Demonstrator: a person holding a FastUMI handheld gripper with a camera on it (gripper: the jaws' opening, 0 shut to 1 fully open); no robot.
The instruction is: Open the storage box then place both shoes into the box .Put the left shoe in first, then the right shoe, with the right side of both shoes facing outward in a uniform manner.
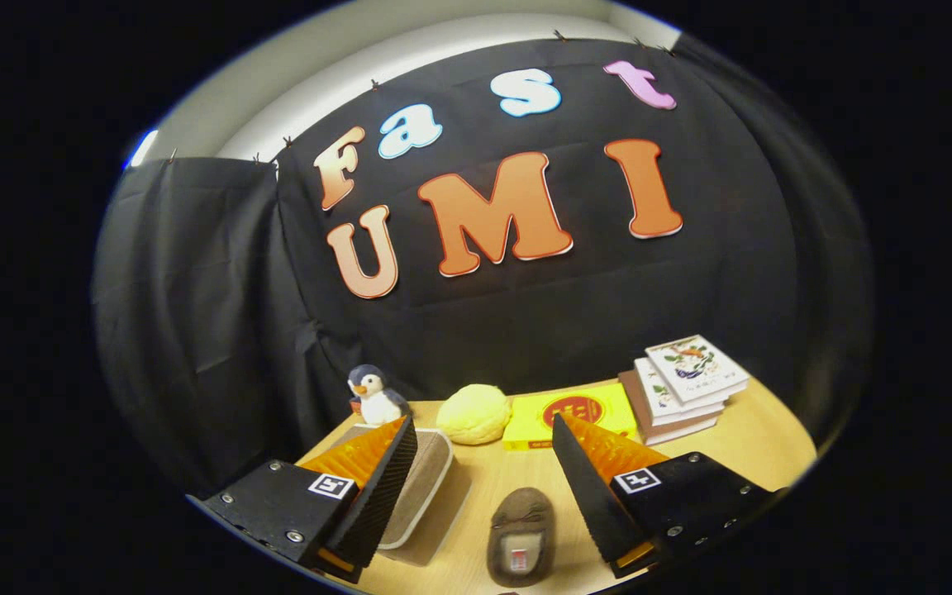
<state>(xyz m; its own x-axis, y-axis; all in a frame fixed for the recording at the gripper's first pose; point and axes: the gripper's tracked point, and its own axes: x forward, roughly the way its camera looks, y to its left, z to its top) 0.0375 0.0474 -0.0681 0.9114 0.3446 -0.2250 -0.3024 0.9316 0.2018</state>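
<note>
Gripper view: fingers (484,487) spread wide, gripping nothing, raised above the worktop (765,446). Brown shoe (521,537) flat on the worktop between the fingers, toe pointing away. Storage box (422,487) left of the shoe, partly hidden behind the left finger; apparently lid-closed, not certain. Beyond the shoe: yellow round plush (473,413), flat yellow box (579,415) just right of it. Penguin toy (373,397) beyond and left of the shoe. Book stack (683,384) beyond and right of the shoe.
</note>
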